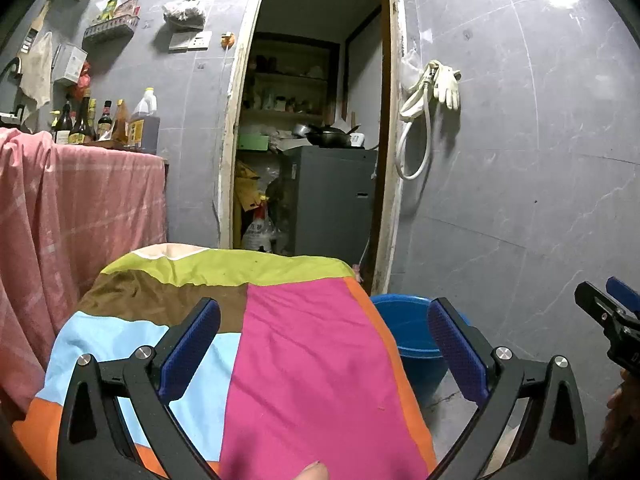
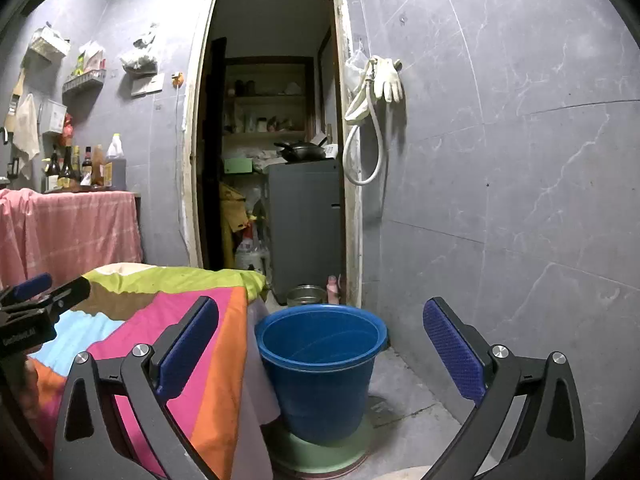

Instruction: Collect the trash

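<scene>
A blue plastic bucket (image 2: 320,364) stands on the floor on a green round base, to the right of a table draped in a patchwork cloth (image 1: 288,344). In the left wrist view the bucket (image 1: 404,336) shows partly behind the cloth's orange edge. My left gripper (image 1: 324,320) hovers open above the pink and brown patches, nothing between its blue pads. My right gripper (image 2: 320,320) is open too, framing the bucket's rim from in front. No loose trash shows on the cloth. Each gripper appears at the edge of the other's view.
A doorway (image 2: 272,140) straight ahead opens onto a storeroom with a grey cabinet (image 2: 306,228) and a wok. A pink-covered counter (image 1: 80,200) with bottles stands left. Gloves and a hose (image 2: 380,92) hang on the grey tiled wall. A metal pot (image 2: 306,295) sits behind the bucket.
</scene>
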Demonstrator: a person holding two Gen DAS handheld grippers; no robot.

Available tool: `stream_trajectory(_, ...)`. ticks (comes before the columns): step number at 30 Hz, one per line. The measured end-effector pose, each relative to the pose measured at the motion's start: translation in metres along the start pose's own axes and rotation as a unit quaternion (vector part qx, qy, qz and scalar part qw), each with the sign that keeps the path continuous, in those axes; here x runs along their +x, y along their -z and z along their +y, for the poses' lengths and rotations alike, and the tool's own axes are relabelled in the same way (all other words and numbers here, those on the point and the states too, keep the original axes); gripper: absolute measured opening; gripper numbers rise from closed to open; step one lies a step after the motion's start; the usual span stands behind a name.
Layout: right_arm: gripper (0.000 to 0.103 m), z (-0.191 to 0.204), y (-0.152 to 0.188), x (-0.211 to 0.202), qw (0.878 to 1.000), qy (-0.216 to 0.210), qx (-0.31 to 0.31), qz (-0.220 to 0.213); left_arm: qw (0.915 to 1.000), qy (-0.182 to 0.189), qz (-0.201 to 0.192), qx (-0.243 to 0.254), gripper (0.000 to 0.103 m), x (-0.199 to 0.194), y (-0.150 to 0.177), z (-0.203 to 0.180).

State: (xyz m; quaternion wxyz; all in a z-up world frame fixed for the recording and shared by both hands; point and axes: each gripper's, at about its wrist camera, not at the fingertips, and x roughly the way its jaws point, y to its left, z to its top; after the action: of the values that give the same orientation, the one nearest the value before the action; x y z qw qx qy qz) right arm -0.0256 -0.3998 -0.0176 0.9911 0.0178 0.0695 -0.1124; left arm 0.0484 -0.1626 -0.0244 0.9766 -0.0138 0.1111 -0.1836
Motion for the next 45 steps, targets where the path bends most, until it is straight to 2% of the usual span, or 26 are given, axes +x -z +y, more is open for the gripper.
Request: stream_trajectory(45, 0.103, -0.0002, 0.0039, 0.0017, 1.000, 0.001, -0.001, 0.004, 1.0000, -0.002, 0.007, -0.007, 0.101, -0.0014, 0.0038, 0.0083)
